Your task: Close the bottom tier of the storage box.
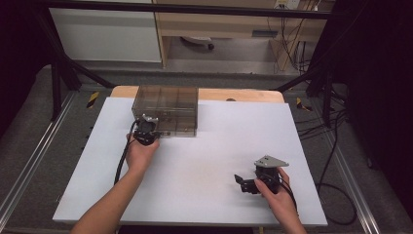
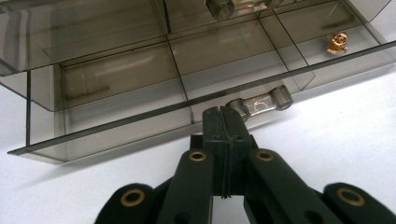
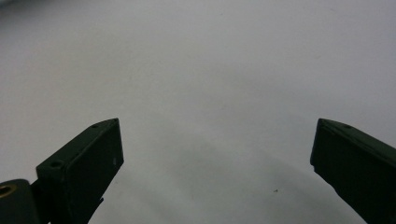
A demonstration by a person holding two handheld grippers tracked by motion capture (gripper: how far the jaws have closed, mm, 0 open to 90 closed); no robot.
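Observation:
A smoky clear drawer cabinet (image 1: 168, 109) stands at the table's far left-centre. Its bottom drawer (image 2: 140, 93) is pulled out a little, with dividers inside and a small gold metal part (image 2: 337, 43) in a right compartment. My left gripper (image 1: 157, 131) (image 2: 224, 116) is shut, jaws pressed flat together. Its tip sits at the left end of the drawer's clear knob handle (image 2: 266, 100); I cannot tell whether it touches the handle. My right gripper (image 1: 241, 184) (image 3: 215, 149) is open and empty, low over the white table at the near right, pointing left.
The white table top (image 1: 204, 156) has a wooden edge (image 1: 243, 94) behind the cabinet. Black frame legs (image 1: 58, 83) stand at the far corners. Cables (image 1: 336, 146) trail over the floor to the right. A cable (image 1: 122, 161) runs from the left gripper along the forearm.

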